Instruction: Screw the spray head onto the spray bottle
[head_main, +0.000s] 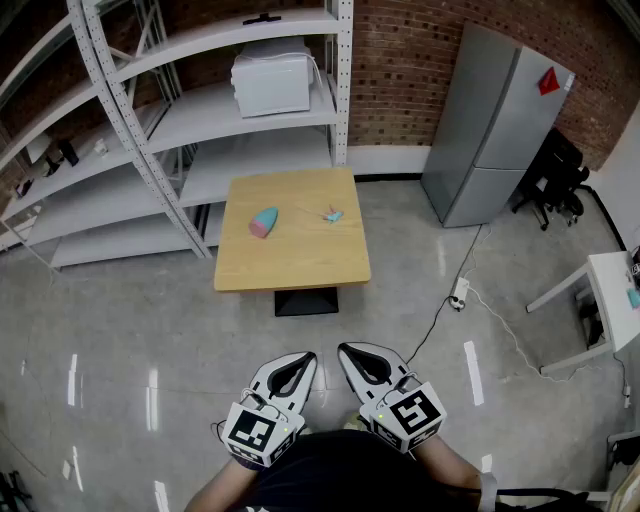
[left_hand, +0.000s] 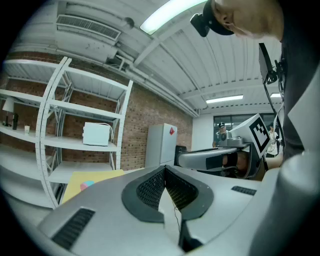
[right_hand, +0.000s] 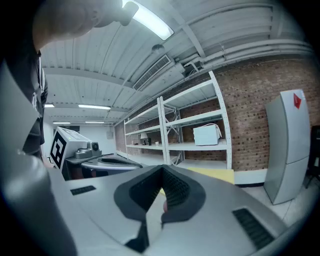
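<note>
The left gripper (head_main: 305, 358) and right gripper (head_main: 346, 351) were fully closed, holding nothing, while the spray head (head_main: 332, 214) lay at three o'clock from the spray bottle (head_main: 263, 222).

Left gripper (head_main: 305, 358) and right gripper (head_main: 346, 351) are pale grey (black pads (left_hand: 150, 189)).

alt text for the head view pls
A wooden table holds a pink and teal bottle on its side and a spray head apart from it. The left tool and right tool, both shut and empty, are well short of it.
</note>
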